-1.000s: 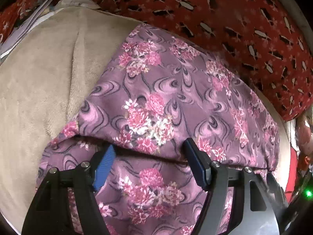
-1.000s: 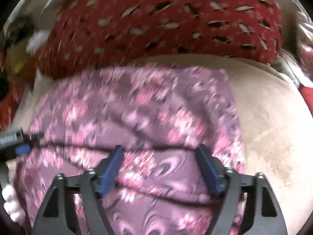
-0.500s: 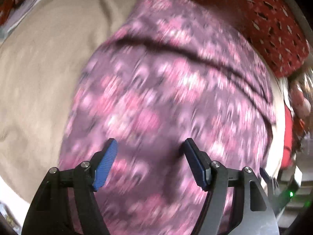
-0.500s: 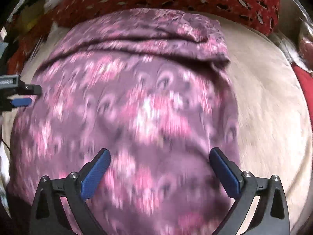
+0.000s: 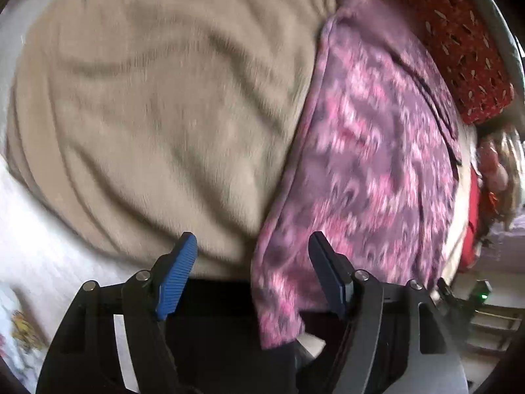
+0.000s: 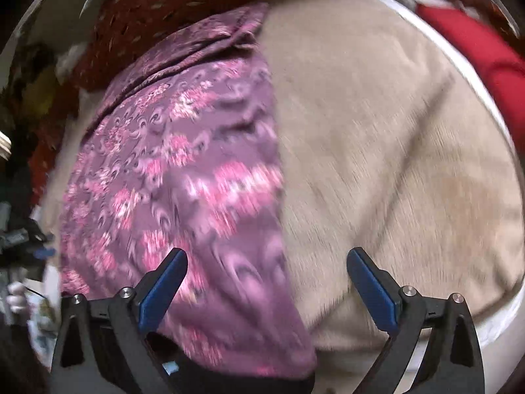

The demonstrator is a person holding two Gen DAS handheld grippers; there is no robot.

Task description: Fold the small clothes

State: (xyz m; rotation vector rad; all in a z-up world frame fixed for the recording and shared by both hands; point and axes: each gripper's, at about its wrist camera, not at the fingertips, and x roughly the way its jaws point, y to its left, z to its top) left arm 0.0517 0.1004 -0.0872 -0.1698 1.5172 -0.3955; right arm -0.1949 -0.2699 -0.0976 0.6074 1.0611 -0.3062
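Left wrist: both grippers' fingers angled downward over purple floral garment (image 5: 377, 164) — spread, empty.

Left claw (image 5: 252, 262) agape, empty — right claw (image 6: 267, 277) closing slightly, empty.

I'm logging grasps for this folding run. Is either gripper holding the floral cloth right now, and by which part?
Neither. The left gripper and right gripper stand open above the floral cloth's side edges, pressing nothing.
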